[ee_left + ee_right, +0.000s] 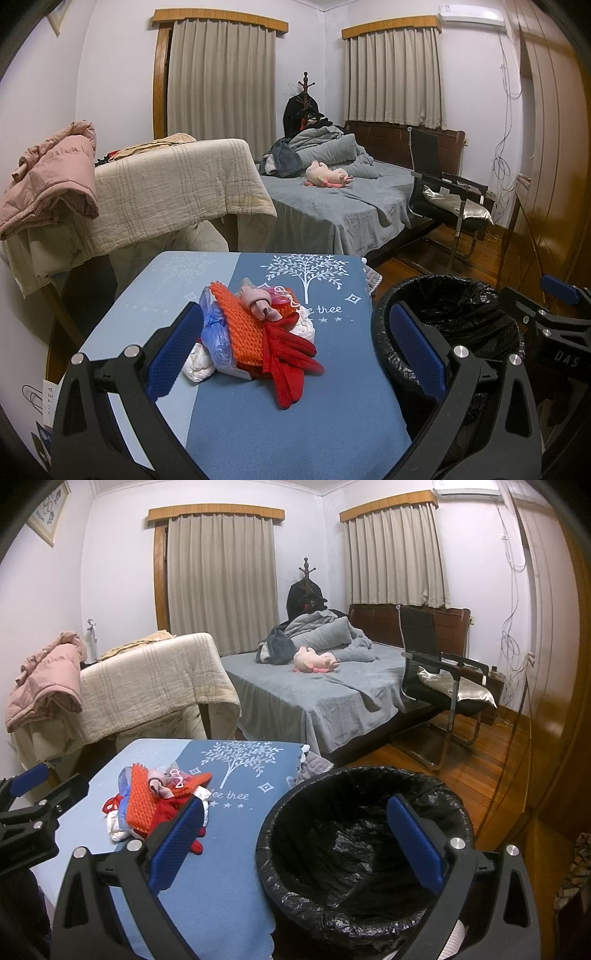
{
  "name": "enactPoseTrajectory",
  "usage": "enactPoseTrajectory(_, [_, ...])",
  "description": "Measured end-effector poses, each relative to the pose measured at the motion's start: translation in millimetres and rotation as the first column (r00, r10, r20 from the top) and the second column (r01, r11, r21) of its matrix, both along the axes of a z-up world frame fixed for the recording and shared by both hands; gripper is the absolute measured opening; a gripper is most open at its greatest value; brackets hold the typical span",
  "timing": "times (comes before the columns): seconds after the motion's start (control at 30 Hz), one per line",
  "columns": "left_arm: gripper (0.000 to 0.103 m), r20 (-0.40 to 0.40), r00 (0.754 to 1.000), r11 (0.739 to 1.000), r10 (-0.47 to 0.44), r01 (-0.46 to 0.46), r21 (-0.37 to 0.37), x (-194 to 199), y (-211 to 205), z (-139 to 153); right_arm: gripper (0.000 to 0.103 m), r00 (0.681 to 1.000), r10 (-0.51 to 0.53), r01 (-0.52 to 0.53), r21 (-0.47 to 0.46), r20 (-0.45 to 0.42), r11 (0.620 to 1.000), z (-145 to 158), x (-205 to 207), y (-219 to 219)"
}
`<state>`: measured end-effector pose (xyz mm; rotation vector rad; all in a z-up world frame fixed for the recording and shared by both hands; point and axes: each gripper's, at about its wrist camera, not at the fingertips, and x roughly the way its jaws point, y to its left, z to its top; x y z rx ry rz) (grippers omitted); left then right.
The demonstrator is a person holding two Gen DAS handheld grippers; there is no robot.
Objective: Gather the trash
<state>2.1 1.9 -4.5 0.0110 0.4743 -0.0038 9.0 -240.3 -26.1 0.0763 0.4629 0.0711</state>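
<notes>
1. On the near blue surface (pixel 295 406) with its white tree print lies a small heap of clutter — an orange knitted piece (pixel 240 325), a red glove (pixel 291 358), a knotted bluish plastic bag (pixel 216 332), crumpled white tissue (pixel 199 365) and a pinkish sock-like item (pixel 260 301) that I cannot identify for sure.
2. Left tongs (pixel 295 350) hover over that heap, fingers wide apart and holding nothing; the heap sits between them, nearer the left finger.
3. Right tongs (pixel 295 842) are likewise spread and empty, above the near rim of the black-lined bin (pixel 369 915).
4. That bin stands just beside the surface, on its right, with nothing but crinkled liner showing inside.
5. Farther off — a grey bed (pixel 314 698) with a pink plush toy (pixel 314 661), and a black chair (pixel 439 679) to the right.
</notes>
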Motion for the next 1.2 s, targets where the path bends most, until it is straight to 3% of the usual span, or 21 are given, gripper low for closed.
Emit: enactPoseTrajectory(1.2, [0.098,-0.002,1.000,1.000,0.001,-0.001,-0.001,0.3,0.3,-0.1,0.097,1.000,0.000,0.000,0.004,-0.005,1.000,0.1,2.8,-1.5])
